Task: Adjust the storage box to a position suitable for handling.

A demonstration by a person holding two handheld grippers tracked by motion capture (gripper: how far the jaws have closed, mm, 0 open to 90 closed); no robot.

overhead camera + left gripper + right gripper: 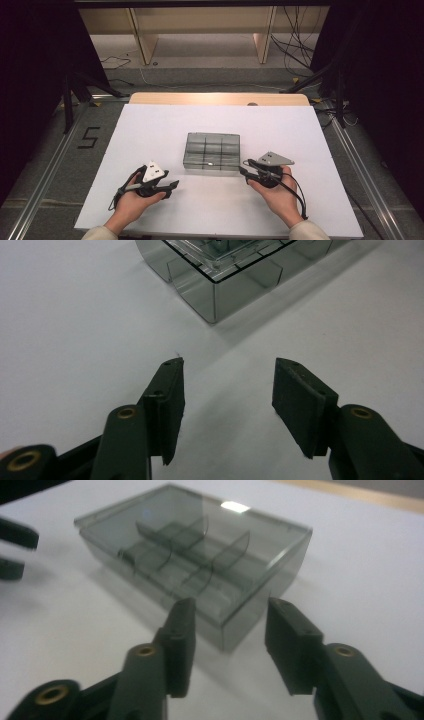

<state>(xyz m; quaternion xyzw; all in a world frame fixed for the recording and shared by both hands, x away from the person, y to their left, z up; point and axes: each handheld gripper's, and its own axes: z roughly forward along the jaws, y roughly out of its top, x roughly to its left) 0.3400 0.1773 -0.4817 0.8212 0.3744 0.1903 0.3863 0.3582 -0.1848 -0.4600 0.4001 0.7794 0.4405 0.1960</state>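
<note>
A smoky clear plastic box (211, 151) with inner dividers and a closed lid lies flat at the middle of the white table top (150, 130). My left gripper (171, 187) rests near the table's front, to the box's lower left, open and holding nothing; the box corner (215, 285) lies ahead of its jaws (227, 385). My right gripper (242, 167) stands open just off the box's right front corner. In the right gripper view the box (195, 560) sits straight beyond the gripper (230, 630), apart from it. The left gripper's tips (15, 545) show at that view's far left.
The white table top ends in a wooden strip (220, 98) at the far edge. Dark stands (67, 95) and cables (295, 45) occupy the floor beyond, with a wooden shelf frame (145, 40) at the back. A "5" mark (89, 137) lies on the floor at left.
</note>
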